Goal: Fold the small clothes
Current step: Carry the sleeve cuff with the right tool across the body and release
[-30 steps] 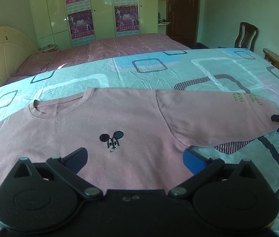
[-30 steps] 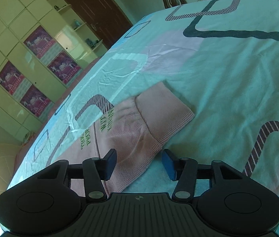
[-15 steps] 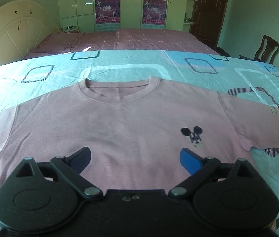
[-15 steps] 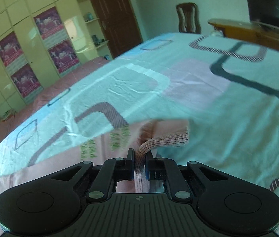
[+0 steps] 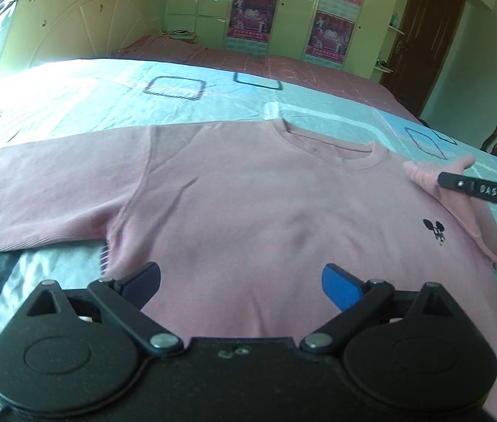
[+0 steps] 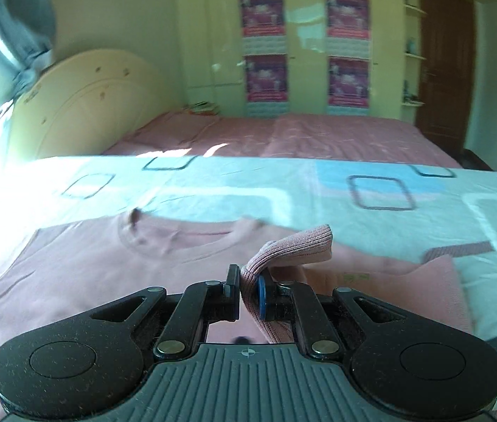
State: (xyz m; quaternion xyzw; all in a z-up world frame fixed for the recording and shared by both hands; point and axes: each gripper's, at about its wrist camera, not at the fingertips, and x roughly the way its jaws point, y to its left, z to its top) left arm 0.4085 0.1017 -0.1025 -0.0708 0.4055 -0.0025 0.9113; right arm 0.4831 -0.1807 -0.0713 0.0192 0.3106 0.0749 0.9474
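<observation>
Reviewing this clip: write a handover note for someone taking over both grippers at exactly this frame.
Right gripper: shut on the sleeve cuff, holding it lifted above the chest of the pink sweatshirt.
Left gripper: open, holding nothing, above the sweatshirt's lower front.
The sweatshirt lies face up and flat on the bed sheet; its other sleeve is stretched out flat.
Done: one cuff gripped and raised for folding inward.
Left: lay that sleeve down, fold the other sleeve, then fold the body.

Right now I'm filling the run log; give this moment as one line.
step: fold sleeve | right gripper: shut on sleeve cuff, lifted over pink sweatshirt | left gripper: open, above hem | bedsheet
</observation>
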